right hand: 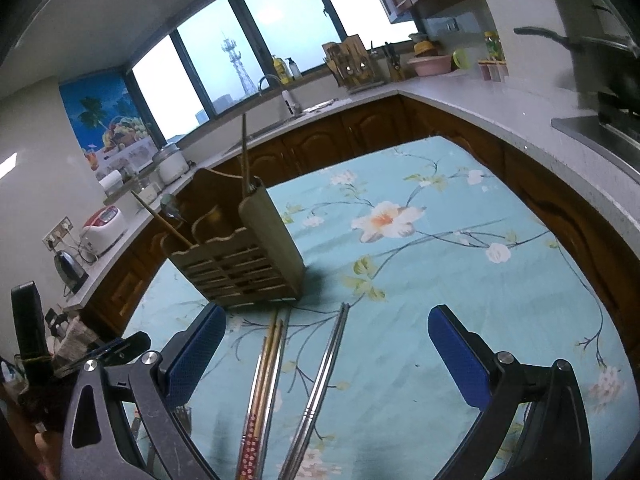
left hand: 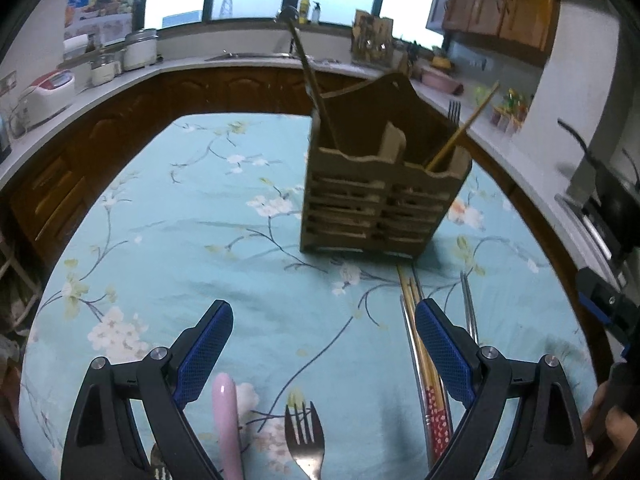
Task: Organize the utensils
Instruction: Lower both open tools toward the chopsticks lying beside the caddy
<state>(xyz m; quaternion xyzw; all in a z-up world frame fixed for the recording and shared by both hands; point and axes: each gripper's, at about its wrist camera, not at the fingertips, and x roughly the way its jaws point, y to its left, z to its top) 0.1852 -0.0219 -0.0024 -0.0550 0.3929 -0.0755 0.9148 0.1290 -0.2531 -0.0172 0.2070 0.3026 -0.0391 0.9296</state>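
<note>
A wooden utensil holder (left hand: 380,200) stands on the floral tablecloth, with a long utensil, a fork and a chopstick standing in it; it also shows in the right wrist view (right hand: 244,256). My left gripper (left hand: 324,312) is open and empty above a pink handle (left hand: 228,424) and a metal fork (left hand: 306,444). Wooden chopsticks with red patterned ends (left hand: 434,412) lie under its right finger. My right gripper (right hand: 326,318) is open and empty above the wooden chopsticks (right hand: 264,376) and metal chopsticks (right hand: 320,380).
The table (right hand: 460,280) has a light blue flowered cloth. Brown cabinets and a grey counter (right hand: 500,108) wrap around it, with a sink, jars, a rice cooker (left hand: 48,96) and a stove with a pan (right hand: 612,76).
</note>
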